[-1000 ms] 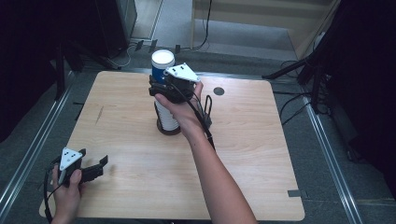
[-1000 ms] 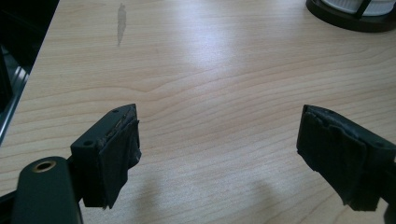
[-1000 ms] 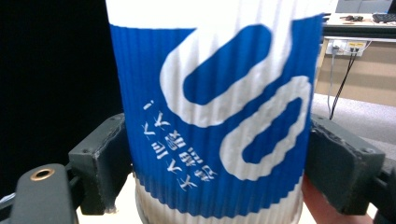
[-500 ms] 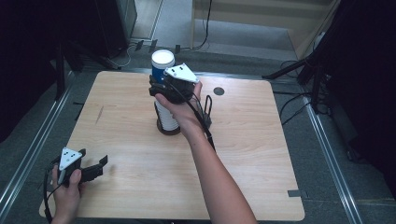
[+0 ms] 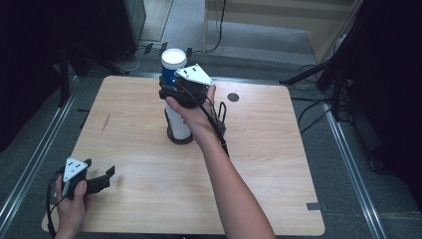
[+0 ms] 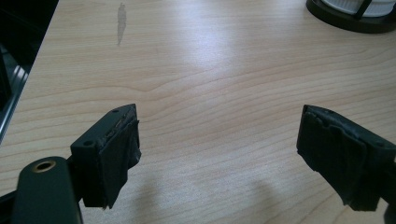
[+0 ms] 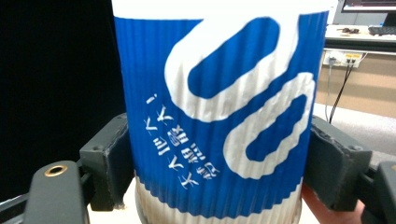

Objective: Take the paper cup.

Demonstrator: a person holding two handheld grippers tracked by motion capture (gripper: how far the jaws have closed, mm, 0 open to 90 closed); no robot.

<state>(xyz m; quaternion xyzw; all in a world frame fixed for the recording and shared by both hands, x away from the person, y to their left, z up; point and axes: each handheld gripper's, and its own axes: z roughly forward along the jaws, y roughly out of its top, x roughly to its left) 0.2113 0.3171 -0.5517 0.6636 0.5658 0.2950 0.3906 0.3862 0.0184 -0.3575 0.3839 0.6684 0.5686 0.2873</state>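
A blue paper cup [image 5: 172, 63] with white swirls and a white rim tops a stack of white ribbed cups [image 5: 178, 121] that stands in a black round base [image 5: 180, 139] at the table's middle back. My right gripper [image 5: 168, 87] is shut on the blue cup [image 7: 219, 116]; its pads [image 7: 109, 158] press on both sides of it. A pale cup edge [image 7: 215, 212] shows just beneath. My left gripper [image 5: 99, 169] rests low over the front left corner, open, with bare wood between its fingers [image 6: 112, 154]. The black base [image 6: 350, 18] sits far ahead of it.
The wooden table [image 5: 278, 149] has a dark round hole [image 5: 233, 97] at back right and a grey streak [image 5: 105, 123] on its left side. Metal rails [image 5: 35, 164] run along both sides. The right gripper's cable [image 5: 219, 124] trails down the forearm.
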